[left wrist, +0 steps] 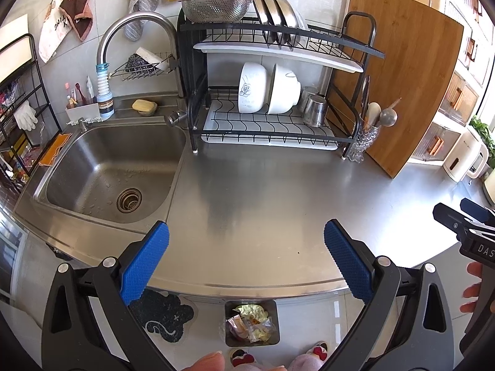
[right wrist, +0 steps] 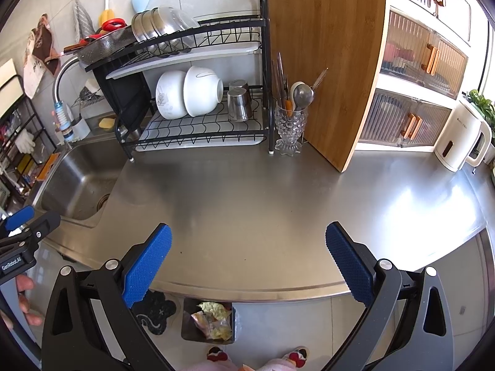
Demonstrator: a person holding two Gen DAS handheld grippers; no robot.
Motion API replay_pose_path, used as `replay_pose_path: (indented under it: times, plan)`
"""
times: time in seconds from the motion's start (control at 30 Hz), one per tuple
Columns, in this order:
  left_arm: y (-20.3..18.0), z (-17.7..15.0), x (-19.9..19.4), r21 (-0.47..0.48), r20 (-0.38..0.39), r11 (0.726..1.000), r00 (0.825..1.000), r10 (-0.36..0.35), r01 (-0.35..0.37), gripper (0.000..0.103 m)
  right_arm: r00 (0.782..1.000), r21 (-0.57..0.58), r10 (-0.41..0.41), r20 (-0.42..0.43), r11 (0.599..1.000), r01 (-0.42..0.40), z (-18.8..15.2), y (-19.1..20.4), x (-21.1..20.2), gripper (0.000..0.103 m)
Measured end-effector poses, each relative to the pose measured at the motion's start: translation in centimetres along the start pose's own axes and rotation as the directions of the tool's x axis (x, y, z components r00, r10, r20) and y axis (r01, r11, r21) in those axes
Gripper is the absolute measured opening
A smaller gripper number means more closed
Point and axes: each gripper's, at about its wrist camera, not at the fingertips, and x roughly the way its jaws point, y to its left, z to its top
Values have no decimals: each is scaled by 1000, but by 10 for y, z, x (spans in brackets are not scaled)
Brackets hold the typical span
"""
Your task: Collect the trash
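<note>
A small grey bin (left wrist: 251, 323) (right wrist: 208, 321) stands on the floor below the counter's front edge, holding crumpled wrappers (left wrist: 252, 324) (right wrist: 213, 320). My left gripper (left wrist: 246, 256) hangs open above the steel counter (left wrist: 263, 204), nothing between its blue pads. My right gripper (right wrist: 249, 258) is open too, over the counter (right wrist: 263, 201), and empty. In the left wrist view the right gripper (left wrist: 464, 219) shows at the right edge; in the right wrist view the left gripper (right wrist: 21, 225) shows at the left edge. No loose trash shows on the counter.
A sink (left wrist: 105, 170) lies to the left, a black dish rack (left wrist: 272, 92) with bowls and cups at the back, a glass utensil holder (right wrist: 289, 126), a leaning wooden board (right wrist: 324, 61) and a white kettle (right wrist: 461, 136) on the right. A person's slippers (right wrist: 297, 357) and a dark mat (left wrist: 164, 315) are on the floor.
</note>
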Motion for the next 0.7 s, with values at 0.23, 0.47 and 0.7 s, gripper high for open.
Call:
replay_pose_path:
  times: [0.23,0.47,0.7]
  plan:
    - [-4,-4,-1,22,1,999,999,32,-32,95,1000,-3,3,-3,1000,-3,-2,0,0,100]
    - [-2,-5,-8,8,26,1000,999,22,-23,95,1000,0,2,-4,1000,-2,-5,-1,-2,100]
    - [-2,-5,-9,0,15,1000,1000,-3,3,95,1000,0,8,-1,1000,-8,-6,-1,-5,100]
